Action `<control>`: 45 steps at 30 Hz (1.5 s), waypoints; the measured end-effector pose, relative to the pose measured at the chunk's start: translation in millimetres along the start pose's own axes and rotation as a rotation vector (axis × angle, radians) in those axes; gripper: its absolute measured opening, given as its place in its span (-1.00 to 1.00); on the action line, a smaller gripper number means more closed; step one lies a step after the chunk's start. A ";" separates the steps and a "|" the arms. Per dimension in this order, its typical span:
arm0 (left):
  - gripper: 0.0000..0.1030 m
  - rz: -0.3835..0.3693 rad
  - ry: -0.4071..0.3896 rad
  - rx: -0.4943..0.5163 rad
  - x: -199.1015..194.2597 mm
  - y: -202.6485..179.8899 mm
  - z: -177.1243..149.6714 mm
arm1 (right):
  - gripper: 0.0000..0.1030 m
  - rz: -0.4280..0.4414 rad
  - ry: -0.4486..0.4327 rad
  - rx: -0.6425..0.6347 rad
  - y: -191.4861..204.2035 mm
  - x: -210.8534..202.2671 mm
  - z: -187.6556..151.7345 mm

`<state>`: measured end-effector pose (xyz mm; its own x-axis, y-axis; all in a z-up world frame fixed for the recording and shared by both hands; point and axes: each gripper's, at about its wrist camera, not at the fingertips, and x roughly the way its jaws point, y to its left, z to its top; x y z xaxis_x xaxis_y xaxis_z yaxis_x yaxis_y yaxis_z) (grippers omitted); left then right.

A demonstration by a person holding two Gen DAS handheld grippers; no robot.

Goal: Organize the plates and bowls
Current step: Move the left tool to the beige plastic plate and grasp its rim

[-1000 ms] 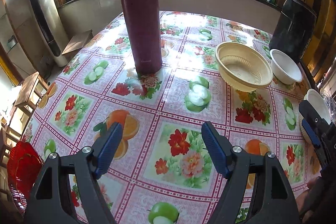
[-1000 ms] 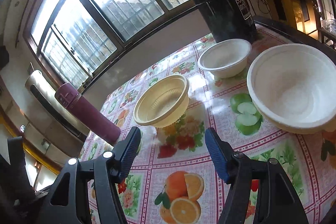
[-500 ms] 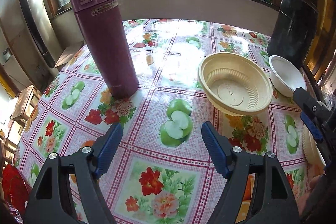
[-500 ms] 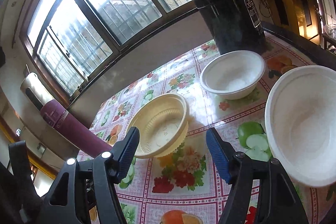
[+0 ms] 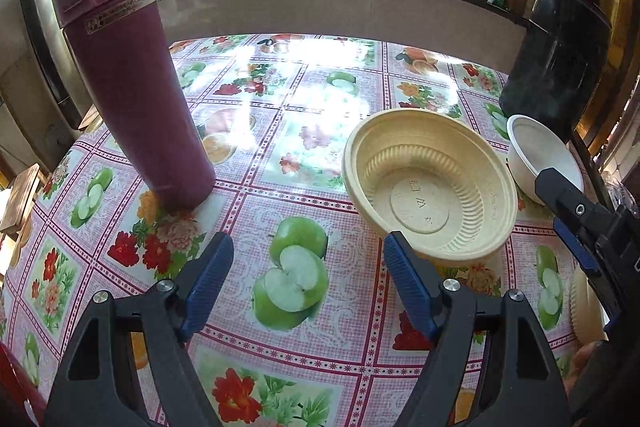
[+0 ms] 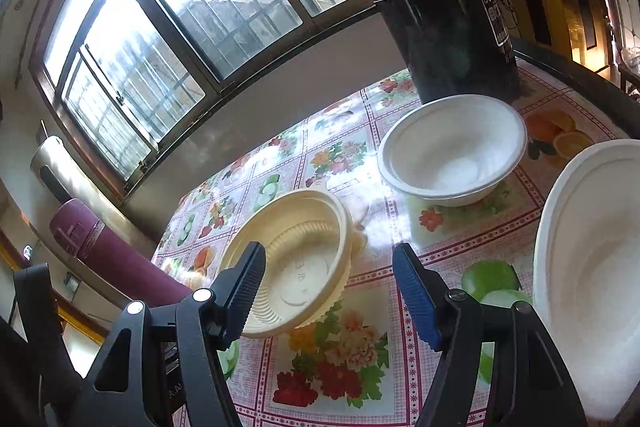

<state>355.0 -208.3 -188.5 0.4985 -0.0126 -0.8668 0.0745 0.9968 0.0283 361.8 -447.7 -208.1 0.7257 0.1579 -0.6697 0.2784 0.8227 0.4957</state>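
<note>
A cream ribbed plastic bowl (image 5: pixel 430 187) stands on the flowered tablecloth, just beyond my left gripper's right finger; it also shows in the right wrist view (image 6: pixel 296 267). A small white bowl (image 5: pixel 540 157) sits behind it near a black jug; it shows in the right wrist view too (image 6: pixel 452 151). A larger white bowl (image 6: pixel 592 267) lies at the right edge. My left gripper (image 5: pixel 308 267) is open and empty above the table. My right gripper (image 6: pixel 328 287) is open and empty, its left finger in front of the cream bowl.
A tall maroon thermos (image 5: pixel 128 67) stands at the left. A black jug (image 5: pixel 560 59) stands at the far right by the window wall. The right gripper's fingers (image 5: pixel 576 211) show at the right edge of the left wrist view.
Both grippers have moved forward toward the cream bowl, which looms larger and closer. The thermos has slid to the left of the left wrist view. Both grippers stayed open.
</note>
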 end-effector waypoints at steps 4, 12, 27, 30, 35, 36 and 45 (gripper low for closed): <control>0.51 0.007 -0.005 -0.001 13.5 -1.7 7.0 | 0.33 0.009 0.029 0.022 0.2 13.3 1.9; 0.51 -0.038 0.005 -0.038 29.4 3.3 18.9 | 0.33 -0.003 0.009 -0.025 8.0 26.1 8.2; 0.51 -0.060 0.038 -0.089 50.8 6.0 46.9 | 0.32 -0.122 0.049 -0.029 1.7 48.3 6.3; 0.51 -0.067 0.054 -0.090 57.5 5.4 44.9 | 0.25 -0.125 0.055 -0.034 2.5 51.6 5.8; 0.51 -0.093 0.064 -0.056 55.3 2.0 39.4 | -0.37 -0.119 0.089 -0.029 0.1 57.8 4.8; 0.51 -0.097 0.063 -0.045 54.8 0.5 38.5 | -0.54 -0.121 0.092 -0.034 0.7 58.5 4.2; -0.37 -0.119 0.089 0.015 57.2 -4.0 34.4 | -0.72 -0.075 0.111 0.003 1.1 54.9 2.6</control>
<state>412.9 -215.7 -221.0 0.4071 -0.1232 -0.9050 0.1422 0.9873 -0.0705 403.6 -439.5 -242.9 0.6288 0.1551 -0.7619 0.3319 0.8326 0.4434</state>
